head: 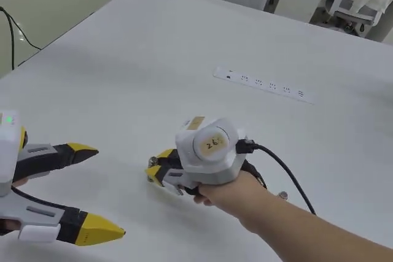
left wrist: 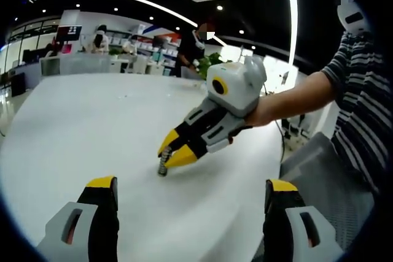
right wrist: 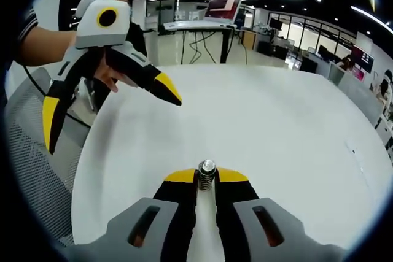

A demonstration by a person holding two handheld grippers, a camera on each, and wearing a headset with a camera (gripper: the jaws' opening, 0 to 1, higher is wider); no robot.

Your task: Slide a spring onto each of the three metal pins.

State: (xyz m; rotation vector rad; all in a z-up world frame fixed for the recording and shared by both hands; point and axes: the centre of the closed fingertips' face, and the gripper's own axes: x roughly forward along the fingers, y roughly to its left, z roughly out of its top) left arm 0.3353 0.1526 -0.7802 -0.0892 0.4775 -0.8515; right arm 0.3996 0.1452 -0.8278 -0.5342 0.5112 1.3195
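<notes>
Nearest, the left gripper [head: 109, 191] hangs by the worktop's [head: 153, 59] near edge, its jaws wide apart. Just beyond, the right gripper [left wrist: 167, 156] is clamped on a pin [right wrist: 207, 166] wearing a spring [right wrist: 207, 180], low on the top. It looks best kept upright and squeezed lightly. Farther off lies a power strip [head: 264, 84]. No writing reads clearly.

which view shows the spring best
The right gripper view: the spring sits close up, coils clear, pinched by the right gripper. The left gripper view shows it small; the head view gives just a glimpse.
</notes>
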